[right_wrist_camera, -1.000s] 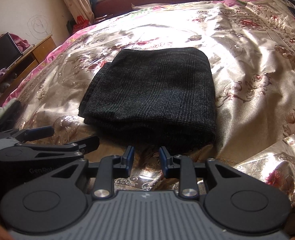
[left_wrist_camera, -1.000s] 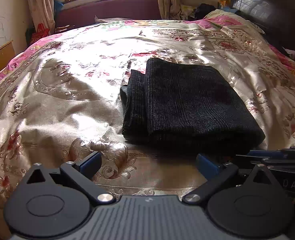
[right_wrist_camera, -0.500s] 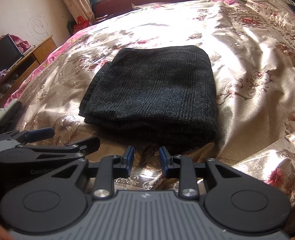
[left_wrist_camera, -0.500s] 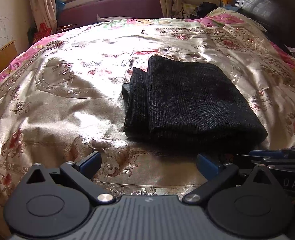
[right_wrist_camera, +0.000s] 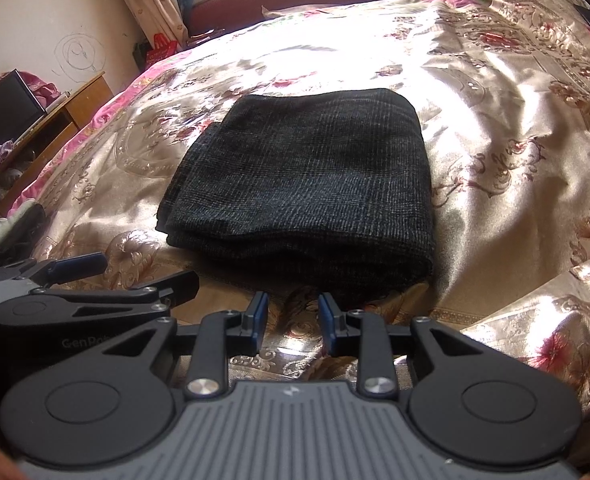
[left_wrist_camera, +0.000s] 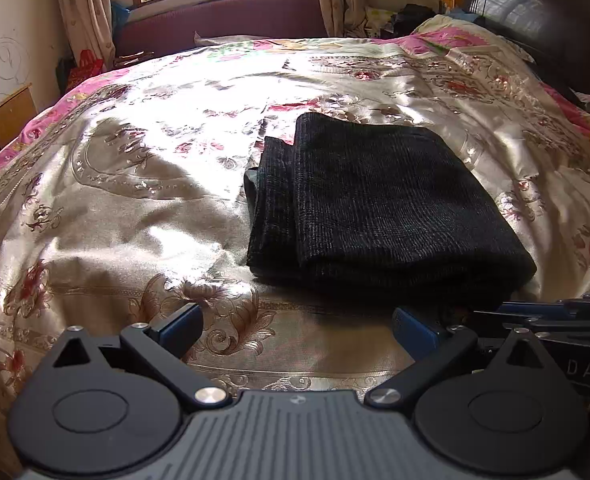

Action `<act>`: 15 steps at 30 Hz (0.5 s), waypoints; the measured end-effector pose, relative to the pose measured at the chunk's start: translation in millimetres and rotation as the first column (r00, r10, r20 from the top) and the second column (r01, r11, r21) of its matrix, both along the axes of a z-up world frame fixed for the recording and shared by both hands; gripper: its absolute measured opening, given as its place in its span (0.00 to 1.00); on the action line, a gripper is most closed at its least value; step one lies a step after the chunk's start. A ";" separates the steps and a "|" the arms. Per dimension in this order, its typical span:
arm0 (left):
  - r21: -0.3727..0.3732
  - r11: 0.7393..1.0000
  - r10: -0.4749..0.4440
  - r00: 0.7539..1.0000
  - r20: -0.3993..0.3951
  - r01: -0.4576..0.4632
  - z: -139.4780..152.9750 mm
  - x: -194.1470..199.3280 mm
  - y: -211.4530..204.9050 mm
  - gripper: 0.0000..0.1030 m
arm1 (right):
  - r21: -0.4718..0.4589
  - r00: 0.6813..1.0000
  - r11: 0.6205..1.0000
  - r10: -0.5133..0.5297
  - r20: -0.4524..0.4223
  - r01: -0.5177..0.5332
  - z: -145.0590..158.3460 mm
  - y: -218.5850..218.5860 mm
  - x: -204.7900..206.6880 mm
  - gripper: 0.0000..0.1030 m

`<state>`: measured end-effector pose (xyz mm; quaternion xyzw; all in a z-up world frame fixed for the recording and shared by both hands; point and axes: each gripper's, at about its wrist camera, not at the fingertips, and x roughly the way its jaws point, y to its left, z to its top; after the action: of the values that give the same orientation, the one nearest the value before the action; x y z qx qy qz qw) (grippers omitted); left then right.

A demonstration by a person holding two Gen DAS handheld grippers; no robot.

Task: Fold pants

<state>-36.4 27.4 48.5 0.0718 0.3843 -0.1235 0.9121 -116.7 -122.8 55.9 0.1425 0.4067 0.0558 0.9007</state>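
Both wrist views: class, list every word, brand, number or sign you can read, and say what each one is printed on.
"DAS": white letters, cut off by the picture's edge, on the black body of the right gripper, seen in the left wrist view.
"GenRo": faint raised letters, the rest hidden, on the black body of the left gripper, seen in the right wrist view.
Red bag by the wall: pale marks, too blurred to read.

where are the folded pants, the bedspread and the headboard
folded pants (right_wrist_camera: 303,184), right wrist view, middle of top layer
bedspread (left_wrist_camera: 127,216), left wrist view, bare satin left of pants
headboard (left_wrist_camera: 543,12), left wrist view, dark glossy panel
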 end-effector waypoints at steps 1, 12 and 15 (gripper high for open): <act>0.001 1.000 0.000 1.000 0.001 0.000 0.1 -0.2 0.0 1.00 | -0.001 1.000 1.000 0.001 0.000 -0.001 0.0 0.0 0.2 0.28; 0.018 1.000 -0.005 1.000 0.017 0.005 0.2 -2.3 -2.6 1.00 | 0.001 1.000 1.000 -0.004 0.000 0.004 -0.4 -0.9 -1.7 0.28; 0.021 1.000 -0.007 1.000 0.019 0.007 0.4 -3.2 -3.1 1.00 | 0.002 1.000 1.000 -0.006 0.000 0.006 -0.5 -0.9 -2.3 0.28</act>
<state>-39.6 24.3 49.0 0.0839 0.3765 -0.1219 0.9145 -119.0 -123.7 55.4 0.1447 0.4063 0.0535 0.9006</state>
